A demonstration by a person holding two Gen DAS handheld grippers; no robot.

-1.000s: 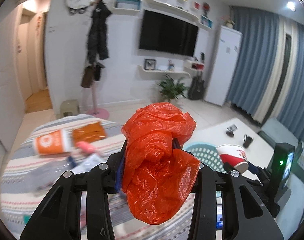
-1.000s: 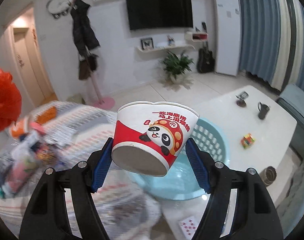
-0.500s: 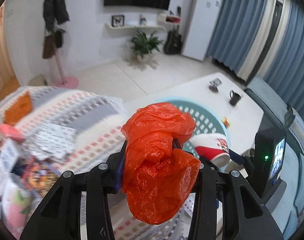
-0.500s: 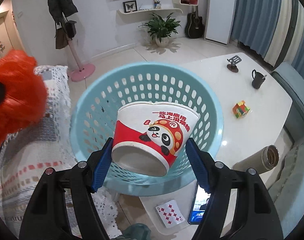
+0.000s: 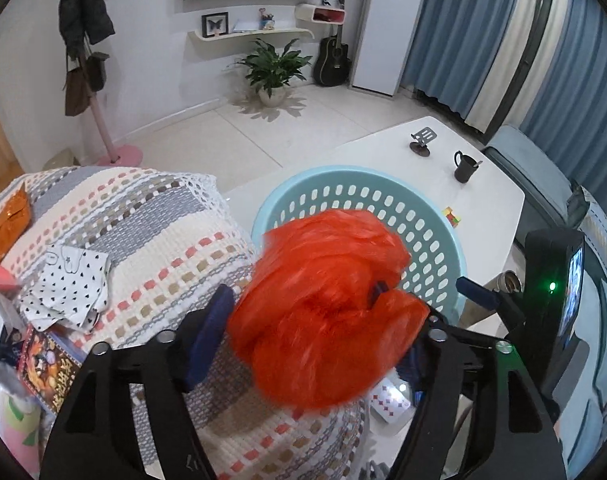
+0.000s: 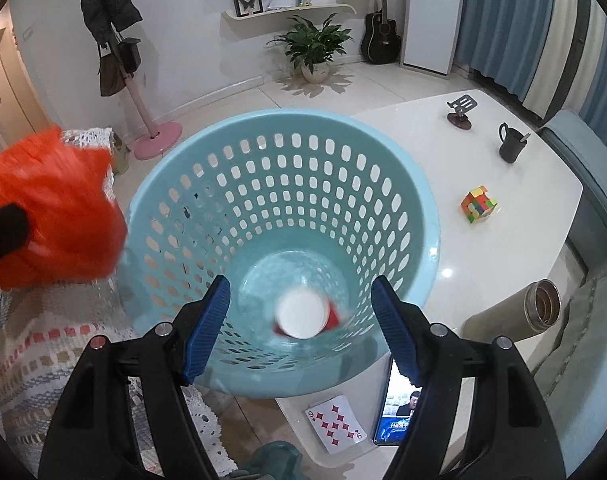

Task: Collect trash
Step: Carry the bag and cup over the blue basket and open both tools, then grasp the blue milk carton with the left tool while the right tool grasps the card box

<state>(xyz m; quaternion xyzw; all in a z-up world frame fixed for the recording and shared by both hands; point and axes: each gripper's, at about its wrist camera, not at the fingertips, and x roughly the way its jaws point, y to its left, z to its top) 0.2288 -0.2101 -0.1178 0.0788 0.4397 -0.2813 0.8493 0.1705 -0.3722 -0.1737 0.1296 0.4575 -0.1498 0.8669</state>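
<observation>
A crumpled orange plastic bag hangs blurred between the jaws of my left gripper, which are opening; the left pad stands clear of the bag. The bag is over the left rim of the light blue perforated basket, above the blanket's edge. My right gripper is open and empty over the basket. The red and white paper cup lies blurred at the basket's bottom, base towards the camera.
The basket stands between a sofa with a knitted blanket and a white table. The table holds a black mug, puzzle cube, thermos, phone and playing card. A dotted cloth and packets lie on the blanket.
The right gripper has let the cup go and it has dropped into the basket. The left jaws have spread apart off the orange bag. Both grippers have tilted down over the basket.
</observation>
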